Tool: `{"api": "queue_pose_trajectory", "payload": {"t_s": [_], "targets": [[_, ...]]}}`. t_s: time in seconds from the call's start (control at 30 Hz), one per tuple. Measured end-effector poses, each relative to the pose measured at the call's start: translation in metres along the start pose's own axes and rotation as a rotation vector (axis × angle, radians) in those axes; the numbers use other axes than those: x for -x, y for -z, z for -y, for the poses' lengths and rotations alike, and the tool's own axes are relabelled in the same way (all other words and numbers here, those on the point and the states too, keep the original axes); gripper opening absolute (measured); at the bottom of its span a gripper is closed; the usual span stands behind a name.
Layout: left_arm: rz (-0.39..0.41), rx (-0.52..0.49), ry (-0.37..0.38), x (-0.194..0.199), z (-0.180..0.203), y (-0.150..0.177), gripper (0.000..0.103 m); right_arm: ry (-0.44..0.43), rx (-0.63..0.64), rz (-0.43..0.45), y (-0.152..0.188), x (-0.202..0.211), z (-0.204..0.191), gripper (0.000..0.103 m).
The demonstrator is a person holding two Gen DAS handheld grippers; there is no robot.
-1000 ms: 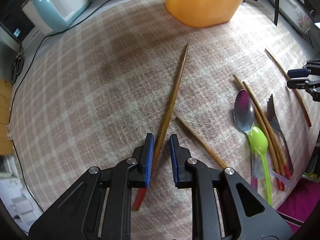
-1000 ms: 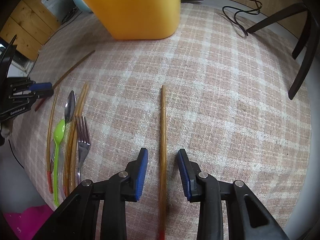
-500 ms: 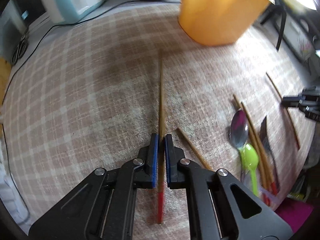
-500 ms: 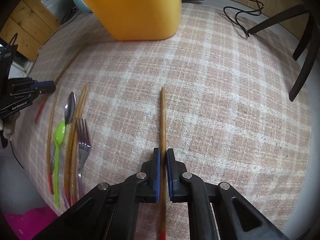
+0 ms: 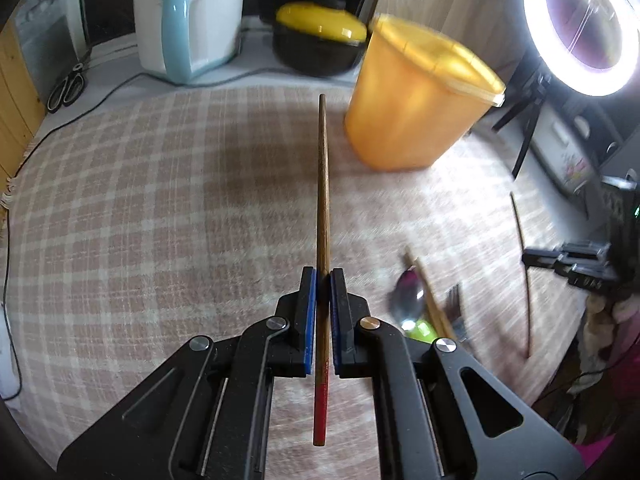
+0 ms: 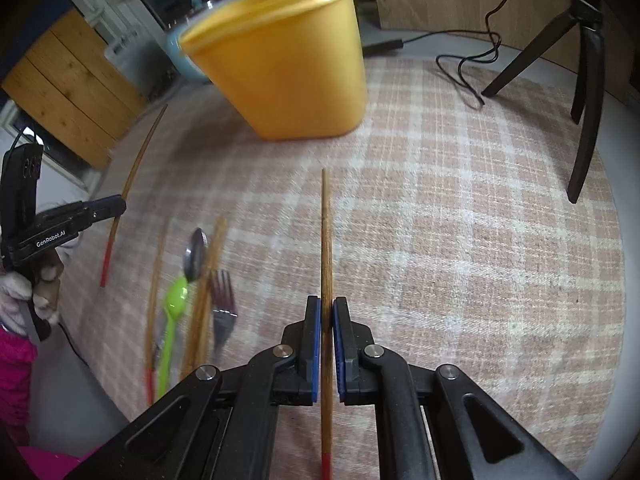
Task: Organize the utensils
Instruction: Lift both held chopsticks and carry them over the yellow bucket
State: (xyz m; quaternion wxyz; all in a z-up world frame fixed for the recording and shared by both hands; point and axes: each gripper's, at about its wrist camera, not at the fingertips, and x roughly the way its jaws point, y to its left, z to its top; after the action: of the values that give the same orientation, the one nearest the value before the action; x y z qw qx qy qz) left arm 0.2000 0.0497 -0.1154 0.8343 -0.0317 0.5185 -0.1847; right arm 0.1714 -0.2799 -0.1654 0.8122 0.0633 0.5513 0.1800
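My left gripper (image 5: 322,276) is shut on a red-tipped wooden chopstick (image 5: 322,184), held above the checked cloth and pointing toward the orange tub (image 5: 416,108). My right gripper (image 6: 327,306) is shut on a second wooden chopstick (image 6: 325,236), also lifted. In the right wrist view the left gripper (image 6: 116,203) shows at the far left with its chopstick (image 6: 136,164). Still lying on the cloth are a metal spoon (image 6: 195,255), a green plastic spoon (image 6: 173,320), a fork (image 6: 222,312) and more chopsticks (image 6: 154,288).
The orange tub (image 6: 288,60) stands open at the back of the checked tablecloth (image 6: 480,240). Behind it are a white and blue kettle (image 5: 188,24), a black pot with a yellow lid (image 5: 320,40) and scissors (image 5: 68,84). A ring light (image 5: 584,20) and tripod legs (image 6: 584,92) stand at the right.
Both grippers closed on a chopstick each and lifted them off the cloth. Both views have tilted up, so the orange tub's rim and the back of the table now show.
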Motion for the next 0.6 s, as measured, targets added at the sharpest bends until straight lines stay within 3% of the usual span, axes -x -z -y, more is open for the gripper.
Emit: {"api": "queue_pose_trajectory", "payload": {"t_s": [0.27, 0.6], "targets": [[0.146, 0.032, 0.047, 0.028, 0.021, -0.025, 0.004, 0.003, -0.034, 0.17, 0.01, 0.034, -0.024, 0.004], [0.277, 0.016, 0.067, 0.042, 0.045, -0.07, 0.004, 0.02, 0.024, 0.317, -0.013, 0.075, -0.053, 0.004]]}}
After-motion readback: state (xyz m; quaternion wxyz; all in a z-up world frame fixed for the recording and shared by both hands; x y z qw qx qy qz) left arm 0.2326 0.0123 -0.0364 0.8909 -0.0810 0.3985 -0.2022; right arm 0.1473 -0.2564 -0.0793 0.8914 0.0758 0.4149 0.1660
